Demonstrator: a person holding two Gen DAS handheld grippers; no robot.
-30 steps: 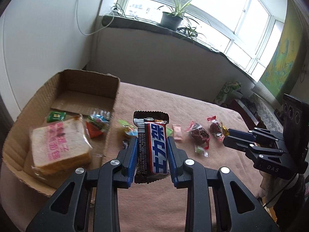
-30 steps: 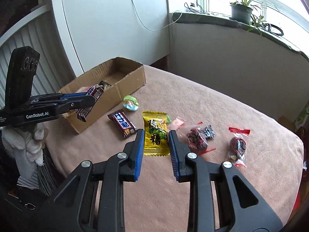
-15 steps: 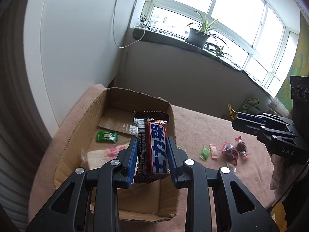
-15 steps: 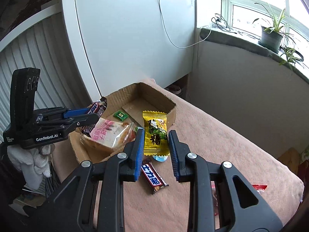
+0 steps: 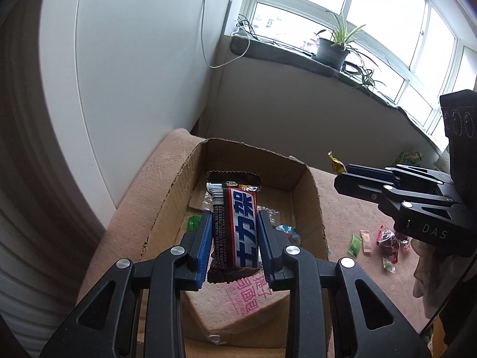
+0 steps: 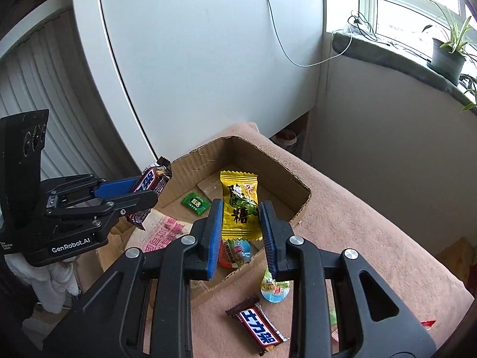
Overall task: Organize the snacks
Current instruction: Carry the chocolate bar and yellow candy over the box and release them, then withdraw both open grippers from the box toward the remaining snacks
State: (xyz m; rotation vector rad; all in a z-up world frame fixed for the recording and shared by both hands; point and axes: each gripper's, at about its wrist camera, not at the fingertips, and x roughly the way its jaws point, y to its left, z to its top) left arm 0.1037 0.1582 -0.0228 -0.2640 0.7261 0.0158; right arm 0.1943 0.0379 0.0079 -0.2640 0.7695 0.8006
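Observation:
My left gripper (image 5: pixel 234 223) is shut on a brown Snickers bar (image 5: pixel 235 223) and holds it over the open cardboard box (image 5: pixel 310 185); the left gripper also shows in the right wrist view (image 6: pixel 140 192). My right gripper (image 6: pixel 241 223) is shut on a yellow candy packet (image 6: pixel 240 205) above the box's near right side (image 6: pixel 301 205). Inside the box lie a wrapped bread slice (image 5: pixel 238 301), a small green packet (image 6: pixel 196 203) and a red-and-blue sweet (image 6: pixel 235 253).
A second Snickers bar (image 6: pixel 258 326) and a blue-green jelly cup (image 6: pixel 275 291) lie on the brown cloth (image 6: pixel 372 238) beside the box. More wrapped sweets (image 5: pixel 387 241) lie further right. A white cabinet (image 6: pixel 208 44) stands behind the box.
Both grippers moved left toward the box with their snacks still held. The left one now hangs over the box interior, and the right one has reached the box's edge.

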